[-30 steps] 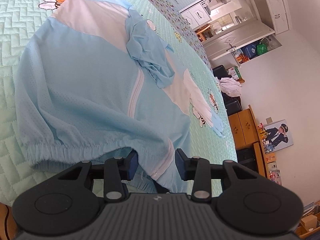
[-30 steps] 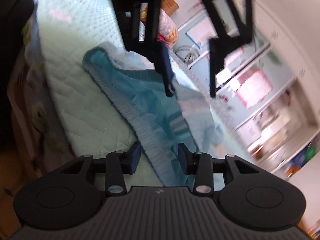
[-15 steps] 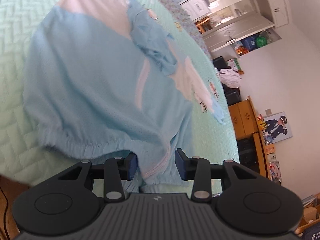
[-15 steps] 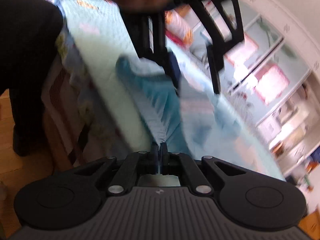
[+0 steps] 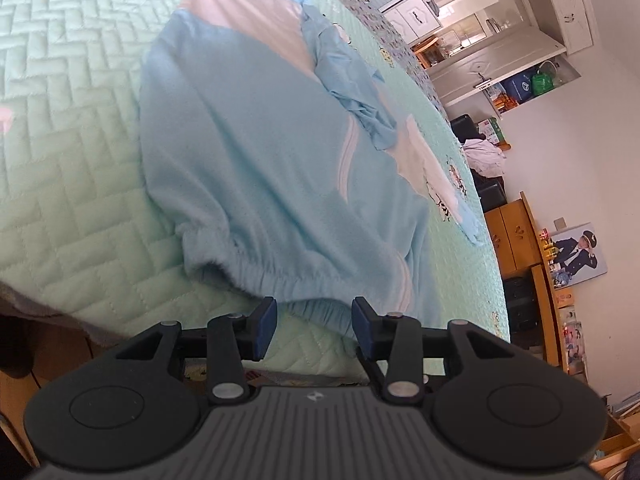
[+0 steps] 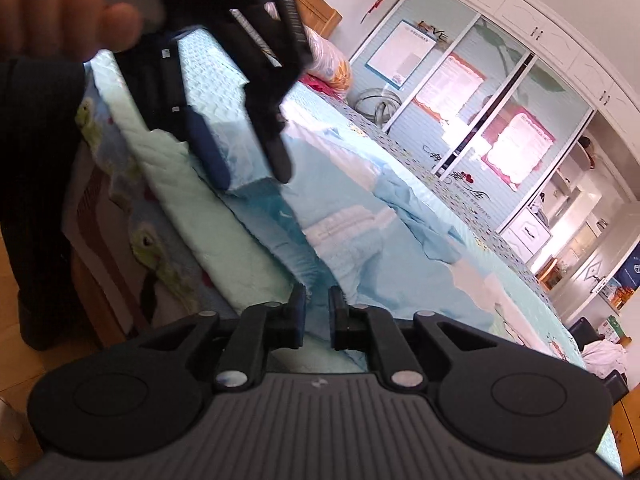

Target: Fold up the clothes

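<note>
A light blue jacket (image 5: 260, 168) with white panels lies spread on the mint quilted bed (image 5: 68, 168), its elastic hem (image 5: 276, 280) toward me. My left gripper (image 5: 314, 320) is open just short of that hem, its pads touching nothing. In the right wrist view the jacket (image 6: 392, 256) runs along the bed edge. My right gripper (image 6: 317, 309) is at its near hem; its jaws are opening with a narrow gap, blue cloth showing in the gap without being pressed. A hand (image 6: 52, 4) holds the left gripper (image 6: 246, 170) above the hem's far corner.
The bed's side (image 6: 120, 208) drops to a wooden floor, where a person's dark trouser leg (image 6: 28, 208) stands. A mirrored wardrobe (image 6: 480, 92) is behind the bed. Wooden cabinets (image 5: 516, 236) and a framed photo (image 5: 576, 252) line the wall to the right.
My right gripper closed on the hem half a second ago and has since parted slightly. The left gripper drew back; the hem that draped between its fingers now lies on the bed beyond them.
</note>
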A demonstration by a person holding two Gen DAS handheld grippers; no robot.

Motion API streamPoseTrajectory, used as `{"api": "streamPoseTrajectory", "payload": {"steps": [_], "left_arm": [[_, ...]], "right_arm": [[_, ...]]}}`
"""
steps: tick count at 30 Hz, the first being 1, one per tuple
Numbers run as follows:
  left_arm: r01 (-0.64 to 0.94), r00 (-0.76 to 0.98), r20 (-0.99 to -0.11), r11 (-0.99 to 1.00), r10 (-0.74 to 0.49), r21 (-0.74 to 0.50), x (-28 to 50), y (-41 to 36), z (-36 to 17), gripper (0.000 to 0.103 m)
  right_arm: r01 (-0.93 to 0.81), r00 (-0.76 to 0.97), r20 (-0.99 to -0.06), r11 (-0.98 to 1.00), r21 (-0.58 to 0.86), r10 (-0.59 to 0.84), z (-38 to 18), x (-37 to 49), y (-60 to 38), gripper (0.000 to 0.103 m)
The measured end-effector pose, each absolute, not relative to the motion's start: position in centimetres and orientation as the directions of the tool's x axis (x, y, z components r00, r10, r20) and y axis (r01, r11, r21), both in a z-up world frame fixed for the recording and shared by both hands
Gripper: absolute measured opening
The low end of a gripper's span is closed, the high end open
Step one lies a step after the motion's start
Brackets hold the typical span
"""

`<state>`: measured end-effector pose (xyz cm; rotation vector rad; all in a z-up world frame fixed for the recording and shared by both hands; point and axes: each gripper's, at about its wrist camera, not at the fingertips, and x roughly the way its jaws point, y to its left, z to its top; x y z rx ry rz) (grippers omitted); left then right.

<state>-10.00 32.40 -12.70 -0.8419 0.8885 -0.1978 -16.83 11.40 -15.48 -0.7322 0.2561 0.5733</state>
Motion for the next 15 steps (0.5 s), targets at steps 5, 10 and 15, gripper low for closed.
{"api": "streamPoseTrajectory", "payload": {"steps": [5, 10, 15], "left_arm": [[-0.218, 0.702, -0.583, 0.657, -0.408, -0.722, -10.0, 34.3, -12.3, 0.043], [-0.258, 0.741, -0.572, 0.637, -0.352, -0.726, -11.2, 36.3, -11.8, 0.043], [-0.238, 0.730, -0.573, 0.647, -0.373, -0.725, -12.3, 36.0, -12.0, 0.043]], "right_arm": [[-0.585, 0.811, -0.414, 0.593, -0.554, 0.414, -15.8, -16.3, 11.8, 0.000], [-0.588, 0.809, -0.393, 0.593, -0.550, 0.437, -15.4, -16.7, 11.3, 0.000], [-0.594, 0.805, -0.399, 0.601, -0.535, 0.440, -15.2, -17.2, 11.4, 0.002]]}}
